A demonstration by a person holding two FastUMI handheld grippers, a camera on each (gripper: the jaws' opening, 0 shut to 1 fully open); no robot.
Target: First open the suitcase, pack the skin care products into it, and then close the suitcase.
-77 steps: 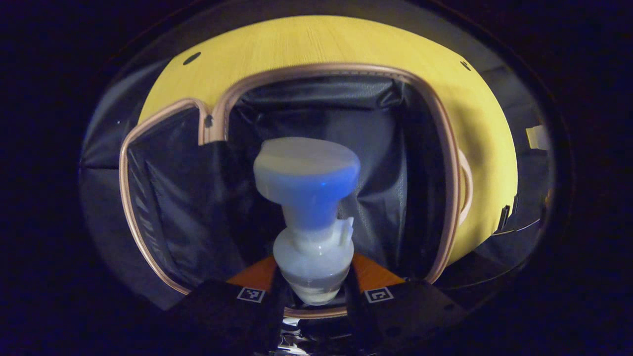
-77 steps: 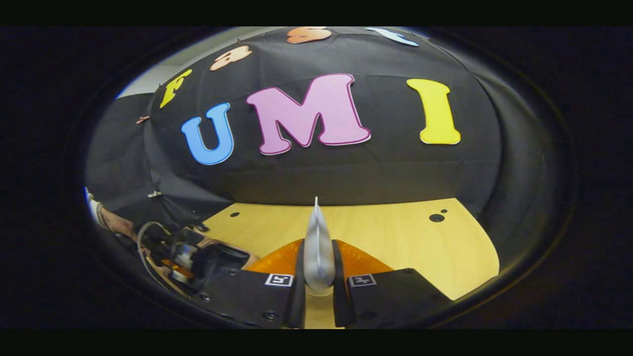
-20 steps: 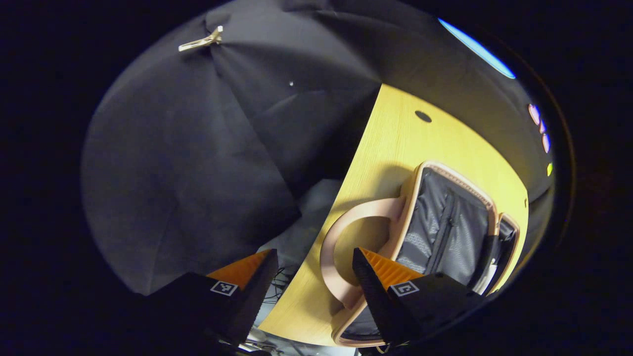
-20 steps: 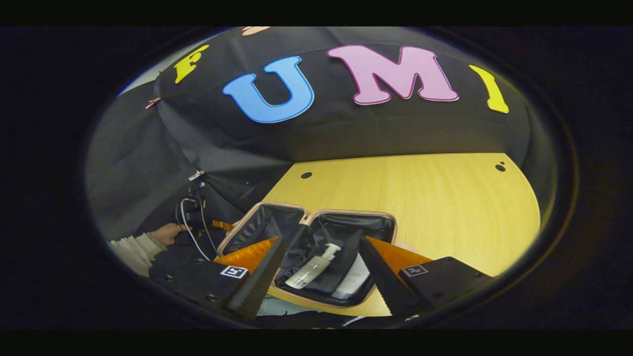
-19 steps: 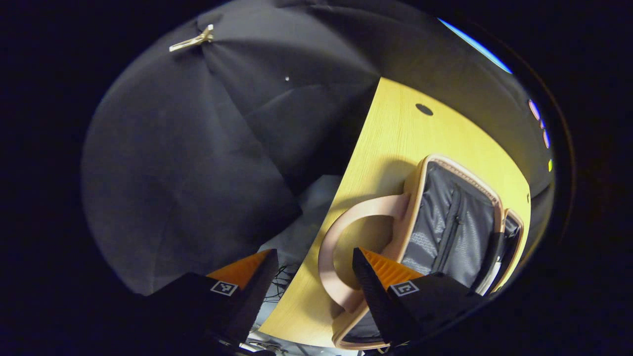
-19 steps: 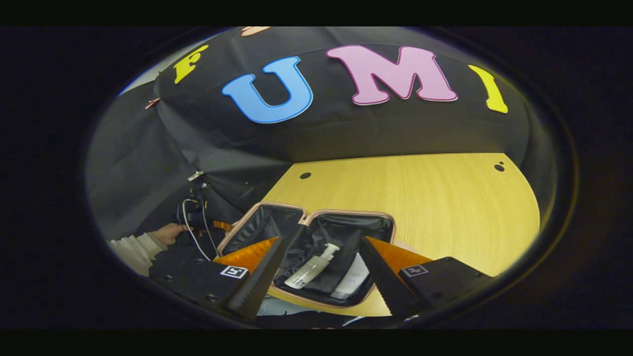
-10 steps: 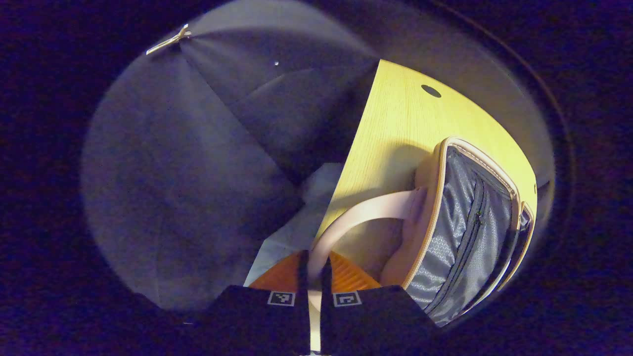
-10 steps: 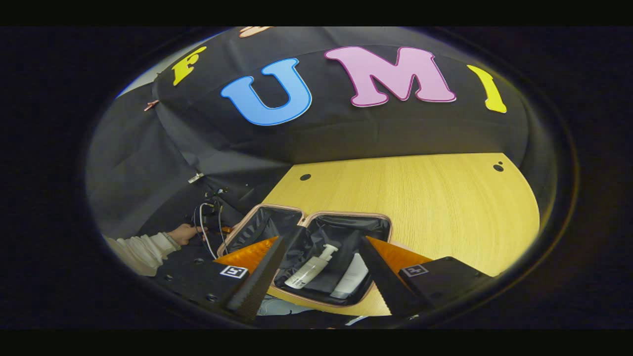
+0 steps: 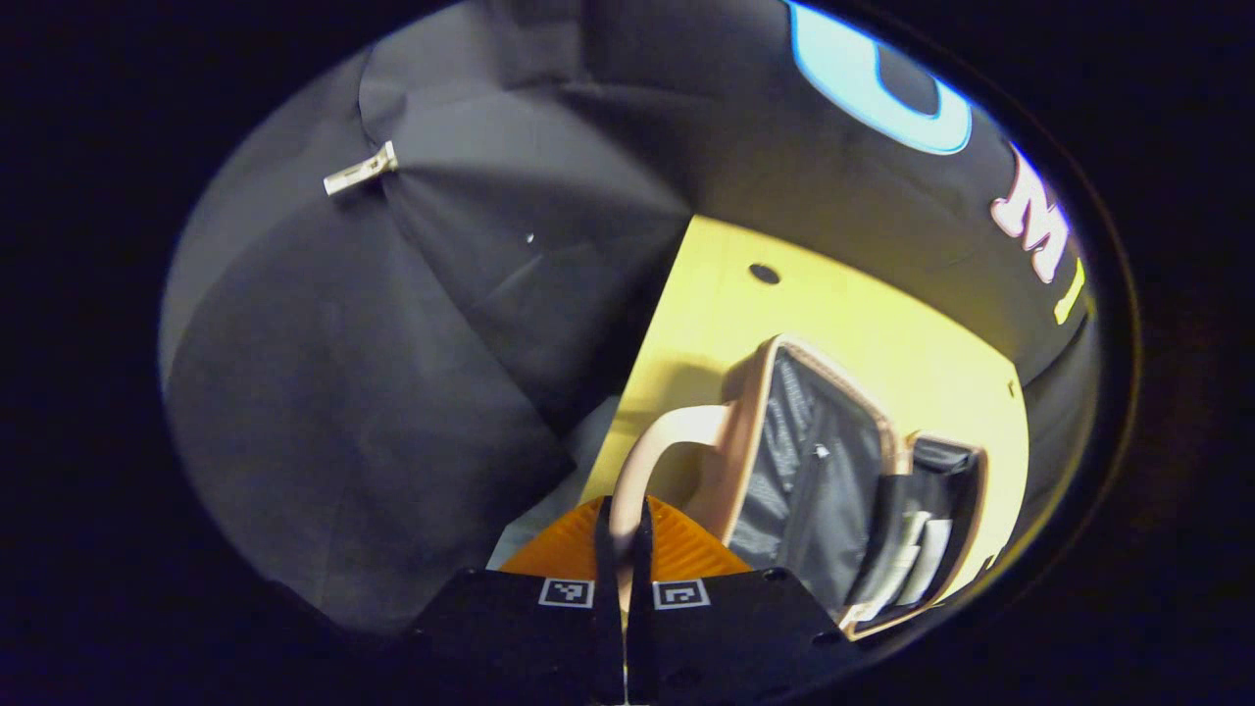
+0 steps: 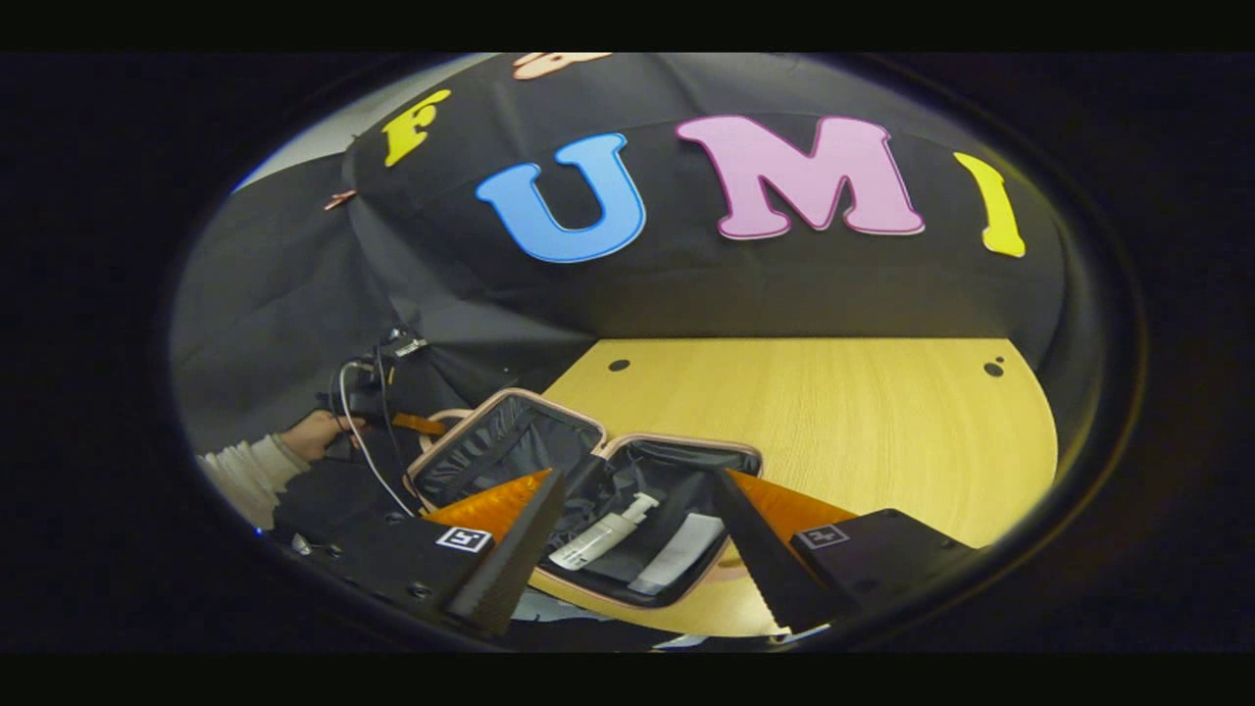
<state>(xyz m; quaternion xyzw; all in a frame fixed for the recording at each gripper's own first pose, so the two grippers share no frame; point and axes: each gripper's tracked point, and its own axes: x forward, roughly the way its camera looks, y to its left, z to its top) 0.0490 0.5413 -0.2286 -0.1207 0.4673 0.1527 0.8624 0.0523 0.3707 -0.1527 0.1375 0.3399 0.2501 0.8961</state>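
Observation:
The pink suitcase (image 10: 588, 461) lies open on the wooden table (image 10: 833, 412), lined in dark fabric. In its base lie a white pump bottle (image 10: 595, 537) and a white tube (image 10: 677, 555). My left gripper (image 9: 620, 534) is shut on the pink handle (image 9: 652, 446) of the lid (image 9: 804, 471), which stands tilted up off the table. In the right gripper view, the left gripper (image 10: 392, 392) and the hand (image 10: 319, 431) holding it are at the lid's far-left side. My right gripper (image 10: 632, 564) hangs open above the base, holding nothing.
The suitcase sits near the table's left edge (image 9: 647, 363), where black cloth (image 9: 392, 392) hangs. Cables (image 10: 358, 431) trail from the left gripper. Bare tabletop (image 10: 882, 441) stretches to the right of the case, with small holes (image 10: 993, 369) near the back.
My left gripper has shut on the lid's handle and swung the lid up from flat. The bottle and tube held earlier now lie in the base. The right gripper stays open.

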